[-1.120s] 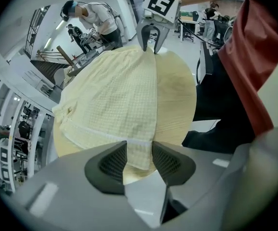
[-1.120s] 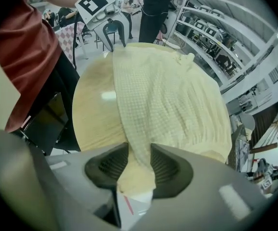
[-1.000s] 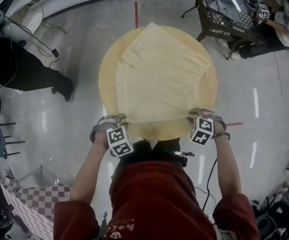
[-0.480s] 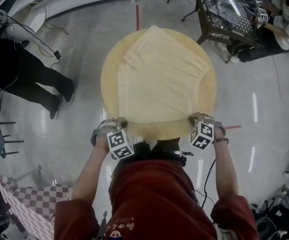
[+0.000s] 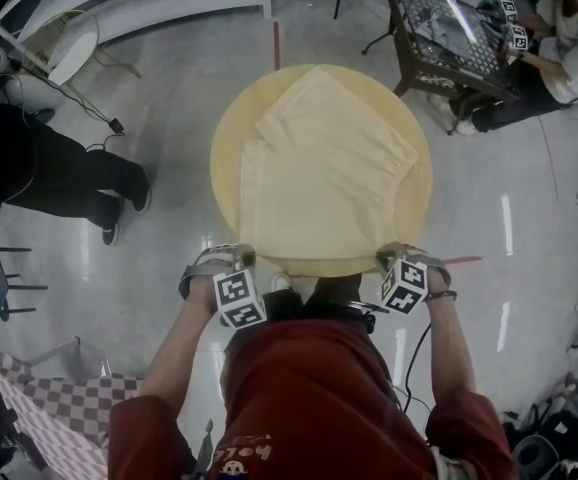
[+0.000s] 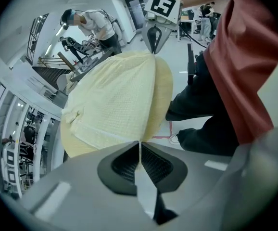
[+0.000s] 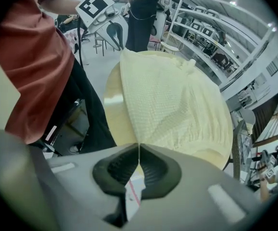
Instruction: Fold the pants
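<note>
Pale yellow pants [image 5: 324, 178] lie spread on a round, pale table [image 5: 223, 153]. My left gripper [image 5: 241, 259] is shut on the near left corner of the pants at the table's near rim. My right gripper [image 5: 385, 258] is shut on the near right corner. In the left gripper view the pants [image 6: 115, 100] run into the closed jaws of the left gripper [image 6: 139, 144], and the right gripper [image 6: 153, 36] pinches the far corner. The right gripper view mirrors this: pants [image 7: 172, 105] are pinched in the right gripper [image 7: 139, 147], with the left gripper [image 7: 116, 35] beyond.
A person in black [image 5: 59, 173] stands on the floor at the left. A black table [image 5: 449, 28] with a seated person [image 5: 559, 58] is at the upper right. A red tape line [image 5: 275, 40] runs beyond the table. A checkered cloth [image 5: 69, 408] lies at the lower left.
Both grippers have closed on the near corners of the pants and drawn back toward the person's body, a little upward, pulling the near edge with them.
</note>
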Tool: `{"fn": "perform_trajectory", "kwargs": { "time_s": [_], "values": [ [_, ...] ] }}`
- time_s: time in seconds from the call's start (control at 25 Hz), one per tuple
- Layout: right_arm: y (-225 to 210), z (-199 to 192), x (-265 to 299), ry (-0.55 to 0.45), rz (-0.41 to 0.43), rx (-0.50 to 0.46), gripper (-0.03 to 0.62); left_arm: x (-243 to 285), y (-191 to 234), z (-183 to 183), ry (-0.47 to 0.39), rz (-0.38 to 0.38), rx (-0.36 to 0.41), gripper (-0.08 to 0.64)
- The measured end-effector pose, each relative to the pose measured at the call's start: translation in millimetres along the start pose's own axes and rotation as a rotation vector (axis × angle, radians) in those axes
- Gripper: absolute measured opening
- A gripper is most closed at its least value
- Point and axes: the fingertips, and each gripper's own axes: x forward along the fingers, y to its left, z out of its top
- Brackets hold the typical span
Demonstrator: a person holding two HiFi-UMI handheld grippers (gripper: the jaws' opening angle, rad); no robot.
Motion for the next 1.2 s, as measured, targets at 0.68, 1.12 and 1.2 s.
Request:
{"fn": "perform_trajectory", "kwargs": {
  "time_s": [0.68, 1.12, 1.2],
  "values": [
    [-26.8, 18.7, -51.4, -0.131, -0.104, 0.130, 0.005, -48.1, 84.9, 22.8, -0.072, 0.170, 0.041, 0.023],
    [-98.4, 25.9, -73.9, -0.189, -0.180, 0.176, 0.005, -45.8, 182.6, 57.7, -0.073, 0.257, 0.080, 0.023],
    [-112.9, 26.2, -75.5, -0.200, -0.188, 0.186, 0.005, -41.9, 200.2, 64.6, -0.072, 0.264, 0.080, 0.023]
  ]
}}
